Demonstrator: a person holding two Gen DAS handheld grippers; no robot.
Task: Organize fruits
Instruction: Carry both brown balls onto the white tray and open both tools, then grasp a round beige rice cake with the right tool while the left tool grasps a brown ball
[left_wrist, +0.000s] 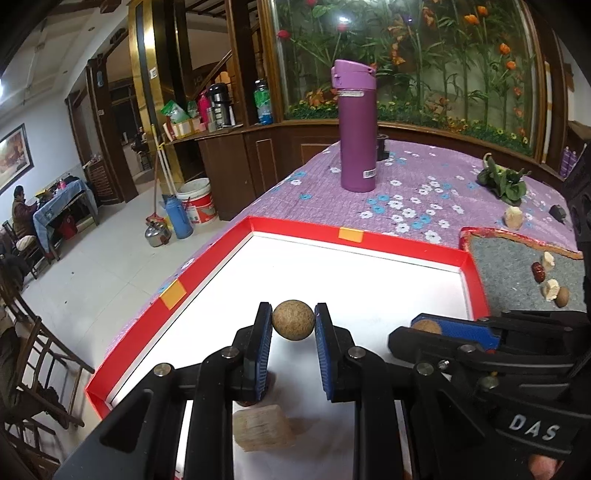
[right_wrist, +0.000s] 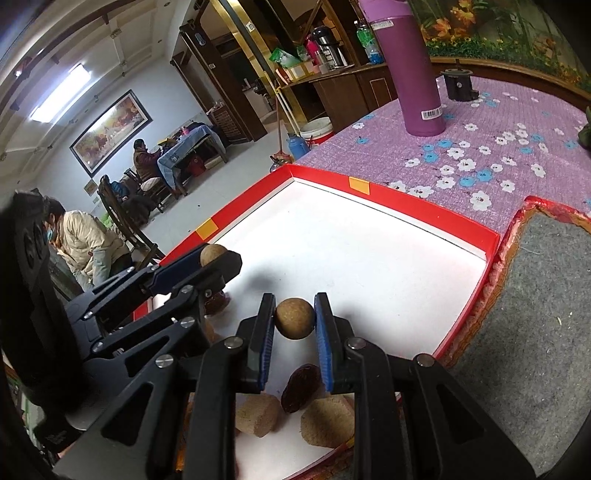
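Fingers of the left gripper (left_wrist: 293, 320) clamp a round tan longan (left_wrist: 293, 320); the right gripper (right_wrist: 294, 318) pinches another brown round longan (right_wrist: 294, 318), both above the red-rimmed white tray (left_wrist: 295, 230).

Pale tiled floor (left_wrist: 110, 269) at 9 o'clock; dark wooden cabinets (left_wrist: 236, 170); framed painting (right_wrist: 110, 129) on white wall; glass-fronted flower display (left_wrist: 424, 62) at 12 o'clock.

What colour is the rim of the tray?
Red, with small orange patches; the tray rim shows best in the left wrist view.
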